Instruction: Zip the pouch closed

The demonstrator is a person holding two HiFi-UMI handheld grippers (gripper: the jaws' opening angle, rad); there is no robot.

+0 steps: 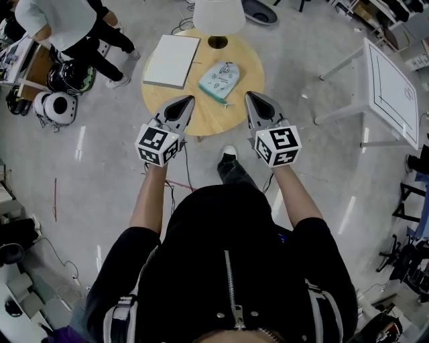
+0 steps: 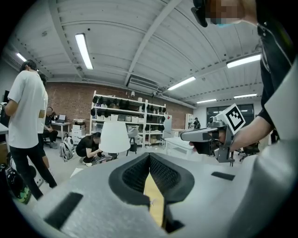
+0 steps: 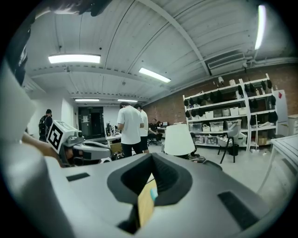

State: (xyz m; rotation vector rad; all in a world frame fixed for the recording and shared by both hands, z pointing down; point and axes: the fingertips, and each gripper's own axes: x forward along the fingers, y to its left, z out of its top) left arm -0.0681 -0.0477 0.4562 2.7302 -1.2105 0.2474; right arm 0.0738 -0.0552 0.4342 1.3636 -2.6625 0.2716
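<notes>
A light-teal pouch lies flat on the round wooden table, right of its middle, with its zip edge along the near side. My left gripper hovers over the table's near left rim, shut and empty. My right gripper hovers at the near right rim, shut and empty, just right of the pouch. Neither touches the pouch. In the left gripper view the closed jaws hide all but a strip of tabletop. In the right gripper view a sliver of the teal pouch shows in the slot below the closed jaws.
A white flat board lies on the table's left part, and a white lamp shade stands at its far edge. A white table is off to the right. A person and helmets are at the far left.
</notes>
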